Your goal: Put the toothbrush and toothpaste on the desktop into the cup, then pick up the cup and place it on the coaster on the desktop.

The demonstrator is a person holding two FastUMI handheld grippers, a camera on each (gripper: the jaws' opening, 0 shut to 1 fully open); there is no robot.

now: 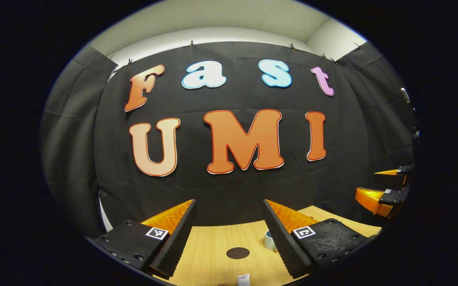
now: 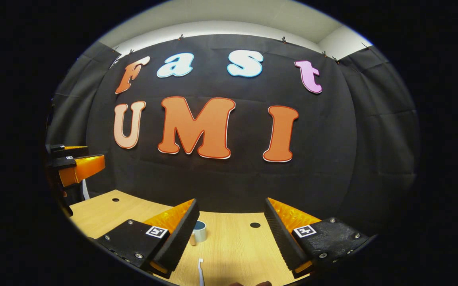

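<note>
My left gripper (image 1: 229, 202) is open above the wooden desktop (image 1: 209, 250), with nothing between its fingers. Below the gap lies a dark round coaster (image 1: 237, 253). A pale cup (image 1: 268, 239) stands just right of the coaster, half hidden by my right-hand finger. The white end of the toothpaste (image 1: 243, 280) shows at the bottom edge. My right gripper (image 2: 231, 200) is also open and empty. In the right gripper view the cup (image 2: 199, 231) stands upright beside the left-hand finger, and the white toothbrush (image 2: 200, 272) lies on the desktop nearer to me.
The black cloth wall closes off the desktop's far edge. The right gripper (image 1: 386, 186) hangs at the far right of the left gripper view; the left gripper (image 2: 76, 163) hangs at the far left of the right gripper view. Small dark holes (image 2: 255, 225) mark the desktop.
</note>
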